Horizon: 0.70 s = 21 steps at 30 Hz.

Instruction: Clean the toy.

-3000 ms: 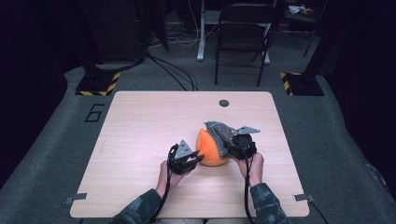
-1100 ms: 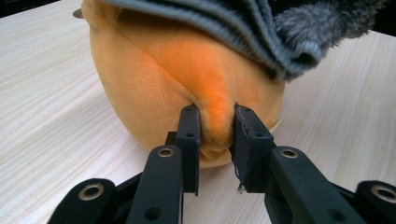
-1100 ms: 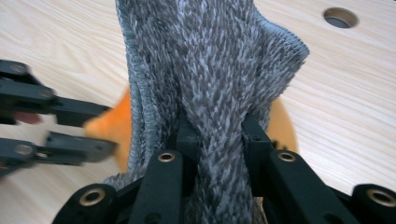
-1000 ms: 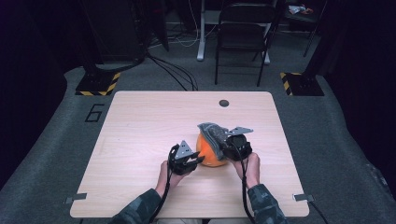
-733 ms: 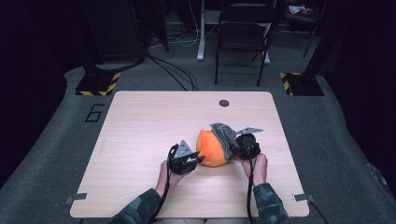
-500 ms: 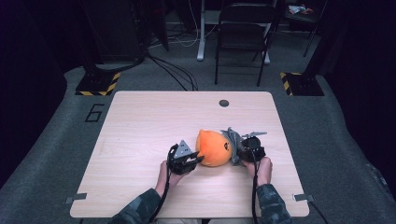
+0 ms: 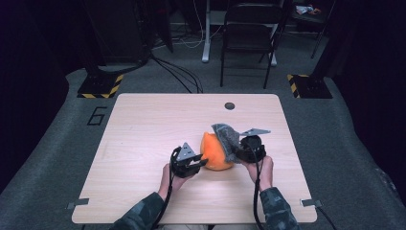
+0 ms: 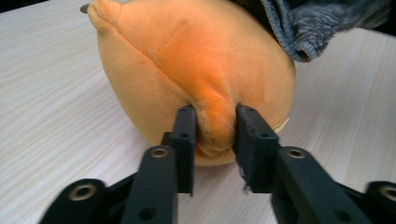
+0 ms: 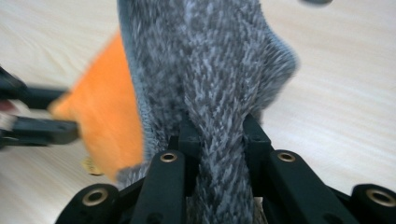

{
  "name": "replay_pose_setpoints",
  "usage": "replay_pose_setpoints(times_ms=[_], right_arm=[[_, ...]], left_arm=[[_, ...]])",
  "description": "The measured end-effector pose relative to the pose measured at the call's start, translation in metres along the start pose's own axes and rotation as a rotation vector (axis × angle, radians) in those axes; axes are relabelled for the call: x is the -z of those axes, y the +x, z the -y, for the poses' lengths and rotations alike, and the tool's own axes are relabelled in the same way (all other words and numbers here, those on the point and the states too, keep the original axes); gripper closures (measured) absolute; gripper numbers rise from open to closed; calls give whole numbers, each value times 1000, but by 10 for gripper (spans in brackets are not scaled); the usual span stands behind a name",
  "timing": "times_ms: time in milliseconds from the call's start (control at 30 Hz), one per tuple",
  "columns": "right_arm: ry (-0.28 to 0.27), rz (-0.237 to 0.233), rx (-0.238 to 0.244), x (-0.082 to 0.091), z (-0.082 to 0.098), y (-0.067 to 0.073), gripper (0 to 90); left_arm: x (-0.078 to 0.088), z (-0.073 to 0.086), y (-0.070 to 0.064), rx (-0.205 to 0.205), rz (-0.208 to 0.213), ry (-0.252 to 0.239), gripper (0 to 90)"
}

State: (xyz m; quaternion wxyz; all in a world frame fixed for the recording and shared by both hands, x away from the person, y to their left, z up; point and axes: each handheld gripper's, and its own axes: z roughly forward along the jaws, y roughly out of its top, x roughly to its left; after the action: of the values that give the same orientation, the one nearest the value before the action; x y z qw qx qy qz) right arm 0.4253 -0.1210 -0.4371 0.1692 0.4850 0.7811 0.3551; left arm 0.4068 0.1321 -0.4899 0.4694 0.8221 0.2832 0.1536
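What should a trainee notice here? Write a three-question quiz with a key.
1. True or false: the right gripper is clamped on the grey fuzzy fabric cover.
2. The left gripper pinches: A the light wooden table; B a fold of the round orange plush toy; C a black cable.
3. In the high view, on which part of the toy does the cover sit?

Key: 1 true. 2 B; its jaws have just been opening slightly, the fold between them and the pads pressing it. 3 On its far right side, next to the right gripper.
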Motion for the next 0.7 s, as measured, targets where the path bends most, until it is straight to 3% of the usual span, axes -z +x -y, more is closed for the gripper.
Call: replay_pose_setpoints(times_ms=[133,233,333,433,533,633,700], right_arm=[[-13,2,-13,-7,8,-5,750],[-18,9,2,-7,8,-6,750],[-15,7,0,-8,9,-7,750],[-19,5,-24,-7,11,-8,750],[-29,7,-27,-5,11,-10,750],[-54,25,-18,3,8,-10,751],[-79,24,-20,13,2,-8,751]], left_arm=[[-2,1,-3,-30,-20,23,438],[-8,3,-6,-58,-36,29,395],[-14,3,-10,-72,-42,12,438],[-18,5,-12,-70,-55,-8,590],[-20,3,-13,-44,-65,-15,698],[-18,-2,-13,-13,-51,-24,731],[-14,-6,-11,31,-31,-31,740]])
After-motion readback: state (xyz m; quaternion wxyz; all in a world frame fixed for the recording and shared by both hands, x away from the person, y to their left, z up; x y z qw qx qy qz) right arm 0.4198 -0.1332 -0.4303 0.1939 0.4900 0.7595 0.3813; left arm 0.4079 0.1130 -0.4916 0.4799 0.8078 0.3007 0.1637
